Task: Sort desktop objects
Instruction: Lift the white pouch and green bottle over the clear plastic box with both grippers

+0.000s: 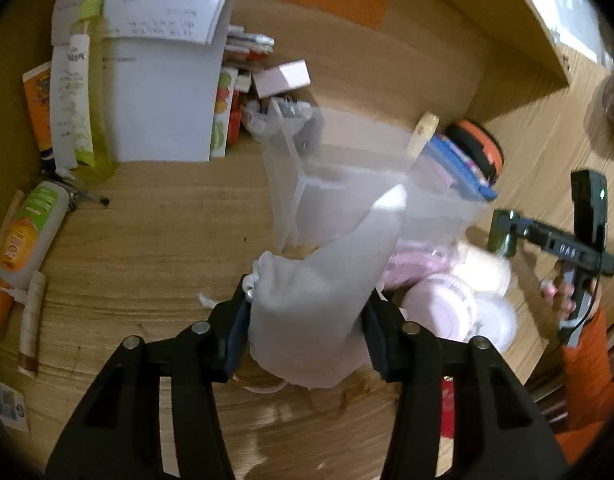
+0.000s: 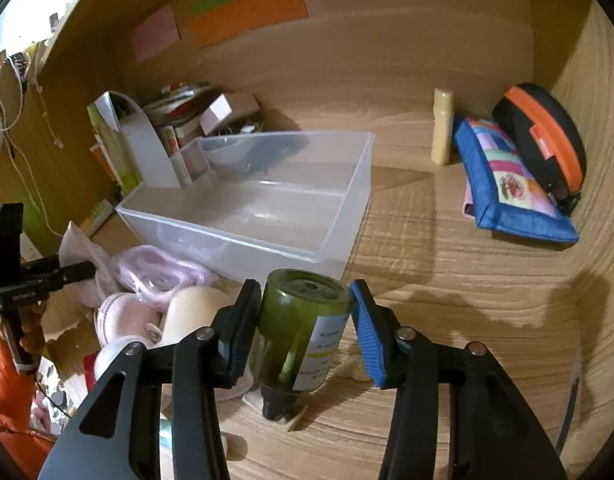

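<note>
Clear plastic bin (image 2: 267,208) sits on the wooden desk (image 2: 447,292), open top, one low divider across its floor; both compartments look bare, though the walls blur what lies behind. Left gripper (image 1: 307,320) is clamped on a pale cloth pouch (image 1: 315,300), both pads pressed into its sides; the pouch is lifted and overlaps the bin's near wall in the left wrist view. Right gripper (image 2: 305,320) has a green glass bottle (image 2: 303,328) between its fingers, the bottle tilted, dark cap down near the desk, base up toward the bin; the left finger touches the glass, the blue-padded right finger stands slightly apart, so whether the grip is firm cannot be told. Left of the bottle: a heap of pink and cream round items (image 2: 147,300), touching the bin's front wall. Right of the bin, open desk runs to a blue patchwork pouch (image 2: 511,184) leaning on a black-and-orange case (image 2: 543,136) at the side panel; a cream bottle (image 2: 443,132) stands upright beside them. Behind the bin, papers and boxes (image 2: 179,120) crowd the back panel.
</note>
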A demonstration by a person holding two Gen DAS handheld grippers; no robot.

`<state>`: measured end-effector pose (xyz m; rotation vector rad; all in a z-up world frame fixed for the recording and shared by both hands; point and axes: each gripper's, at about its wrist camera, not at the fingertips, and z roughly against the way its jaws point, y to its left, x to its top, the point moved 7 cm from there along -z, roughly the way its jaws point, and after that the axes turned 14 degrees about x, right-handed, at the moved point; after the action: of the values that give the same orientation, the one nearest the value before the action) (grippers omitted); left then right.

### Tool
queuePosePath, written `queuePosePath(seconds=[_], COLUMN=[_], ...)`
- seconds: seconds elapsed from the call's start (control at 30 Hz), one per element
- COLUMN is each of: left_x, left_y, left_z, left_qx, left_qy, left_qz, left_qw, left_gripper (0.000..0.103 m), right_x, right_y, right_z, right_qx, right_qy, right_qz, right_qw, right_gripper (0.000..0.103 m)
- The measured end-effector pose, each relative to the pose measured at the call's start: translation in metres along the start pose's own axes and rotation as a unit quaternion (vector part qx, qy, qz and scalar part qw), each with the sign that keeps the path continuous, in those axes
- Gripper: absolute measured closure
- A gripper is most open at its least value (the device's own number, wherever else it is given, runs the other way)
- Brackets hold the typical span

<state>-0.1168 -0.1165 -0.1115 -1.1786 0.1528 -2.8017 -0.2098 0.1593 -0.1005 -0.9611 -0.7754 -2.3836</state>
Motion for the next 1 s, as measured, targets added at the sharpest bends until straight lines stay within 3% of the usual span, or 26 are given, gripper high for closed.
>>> queuePosePath(seconds=[0.33, 0.67, 1.0], left_x=[0.036, 0.062, 0.093], left_y=[-0.003, -0.021, -0.045], left_z=[0.033, 0.042, 0.037], left_qx=[-0.011, -0.028, -0.036], left_qy=[-0.057, -0.079, -0.091], left_qz=[0.024, 0.026, 0.006], left_qw=[0.998, 0.9962, 0.9951], left_gripper=[0.054, 0.054, 0.054], right_x=[0.01, 0.03, 0.064], right_y=[0.015, 0.028, 0.035], right_z=[0.027, 0.045, 0.036], right_qx=[-0.004, 0.011, 0.024], right_qy=[-0.039, -0.077, -0.099], right_qz=[0.013, 0.014, 0.033], right_qw=[0.999, 0.997, 0.994], right_gripper=[0.062, 0.062, 0.062])
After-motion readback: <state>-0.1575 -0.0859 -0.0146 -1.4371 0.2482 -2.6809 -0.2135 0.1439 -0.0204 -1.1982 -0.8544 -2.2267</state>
